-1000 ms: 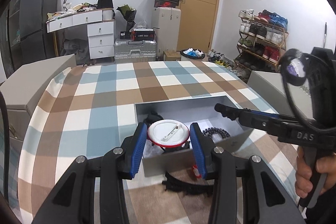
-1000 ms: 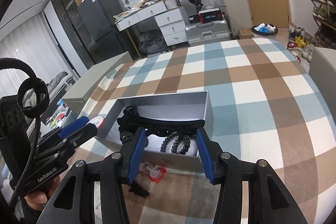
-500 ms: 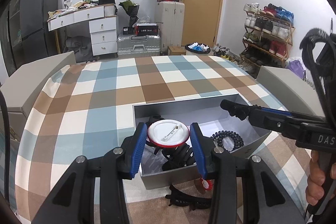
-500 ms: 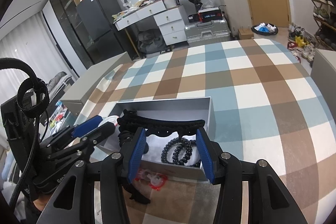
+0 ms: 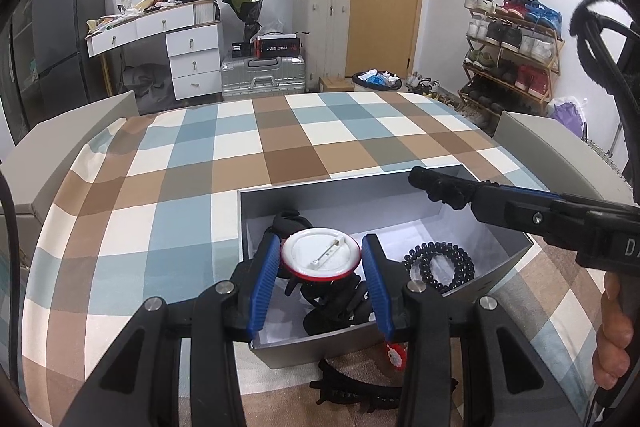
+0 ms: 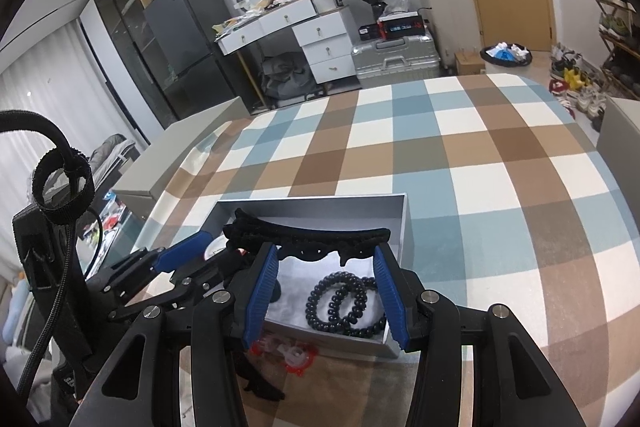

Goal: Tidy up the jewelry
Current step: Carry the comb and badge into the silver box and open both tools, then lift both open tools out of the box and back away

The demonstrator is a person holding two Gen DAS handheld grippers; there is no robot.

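Note:
My left gripper (image 5: 321, 261) is shut on a round white pin badge (image 5: 320, 256) with a red rim, held over the open grey box (image 5: 344, 195). My right gripper (image 6: 326, 265) is shut on a long black hair clip (image 6: 312, 235), also held over the box (image 6: 396, 341). Black coiled hair ties (image 5: 439, 265) lie inside the box at the right; they also show in the right wrist view (image 6: 344, 301). Dark hair accessories (image 5: 332, 303) lie in the box under the badge. The right gripper shows in the left wrist view (image 5: 424, 181).
The box stands on a checked blue, brown and white cloth (image 5: 240, 155). In front of the box lie a black claw clip (image 5: 356, 389) and a small red and clear piece (image 6: 292, 351). Grey chair backs (image 5: 556, 143) flank the table. The left gripper shows beside the box (image 6: 192, 247).
Both grippers have moved forward and lower over the box, each with its item still held. The box now fills more of both views.

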